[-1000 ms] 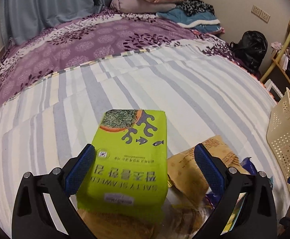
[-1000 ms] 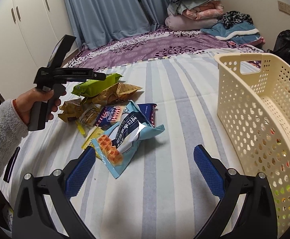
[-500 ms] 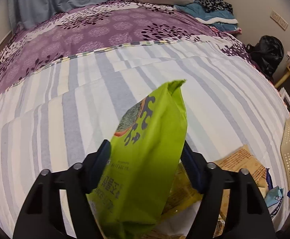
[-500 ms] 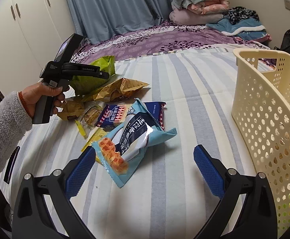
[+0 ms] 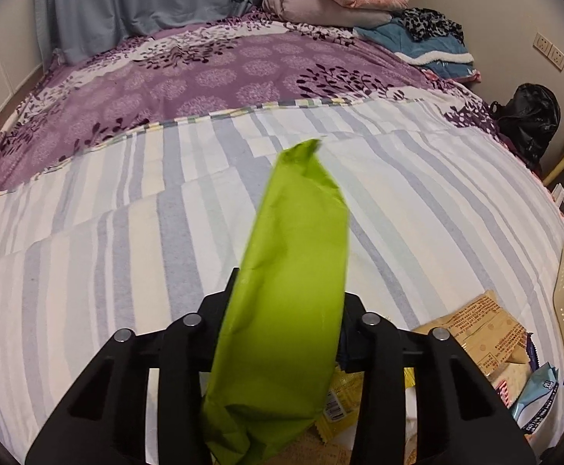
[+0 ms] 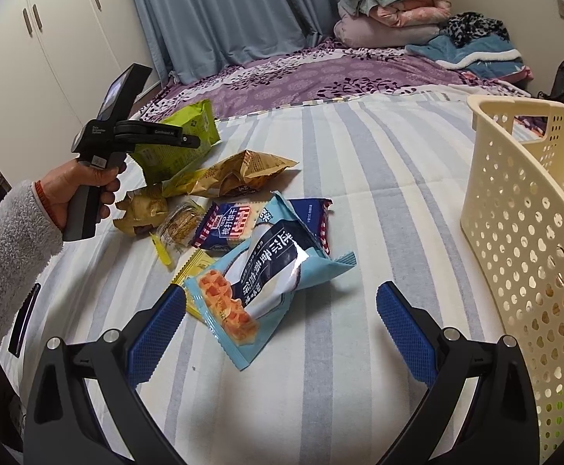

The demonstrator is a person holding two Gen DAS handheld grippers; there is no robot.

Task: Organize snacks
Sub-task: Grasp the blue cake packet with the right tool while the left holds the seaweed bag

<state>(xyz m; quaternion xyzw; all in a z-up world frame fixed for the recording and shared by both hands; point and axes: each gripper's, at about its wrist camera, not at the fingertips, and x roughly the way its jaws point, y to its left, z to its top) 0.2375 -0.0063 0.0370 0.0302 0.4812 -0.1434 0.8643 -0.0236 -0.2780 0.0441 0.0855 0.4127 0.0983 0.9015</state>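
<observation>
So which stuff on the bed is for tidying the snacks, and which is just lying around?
For the job:
- green seaweed bag, pinched in the left hand-held gripper
- light blue waffle bag
- brown crinkly bag
- dark blue cracker pack
- cream basket
- right hand-held gripper, open

Just lying about:
- folded blankets
- black backpack
- curtains
</observation>
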